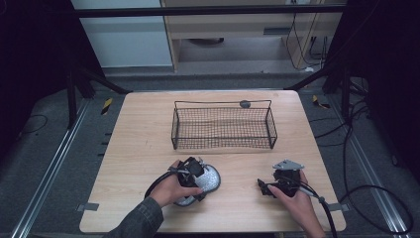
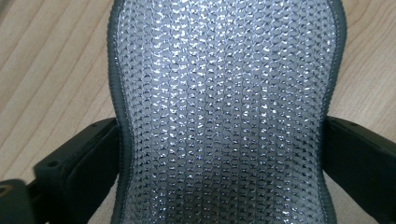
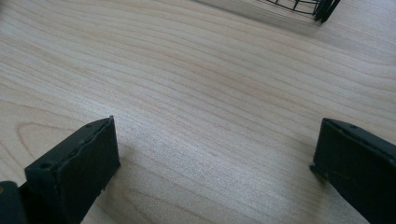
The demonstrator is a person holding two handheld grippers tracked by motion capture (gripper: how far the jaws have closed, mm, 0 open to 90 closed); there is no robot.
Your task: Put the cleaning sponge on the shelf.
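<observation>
A silver, glittering mesh pad [image 1: 214, 177] with a grey edge lies on the wooden table near its front, left of centre. My left gripper [image 1: 194, 174] is down over the pad, held by a hand in a dark sleeve. In the left gripper view the pad [image 2: 219, 93] runs up between the two black jaws, which flank its narrow waist at full width, so the left gripper [image 2: 220, 144] is open around it. My right gripper [image 1: 264, 188] rests low at the front right, open, with bare wood between its jaws [image 3: 217, 154].
A black wire basket [image 1: 223, 105] stands at the middle back of the table; a corner of the basket [image 3: 303, 5] is at the top of the right gripper view. A small grey round thing [image 1: 244, 103] sits behind it. Cables trail over both front sides.
</observation>
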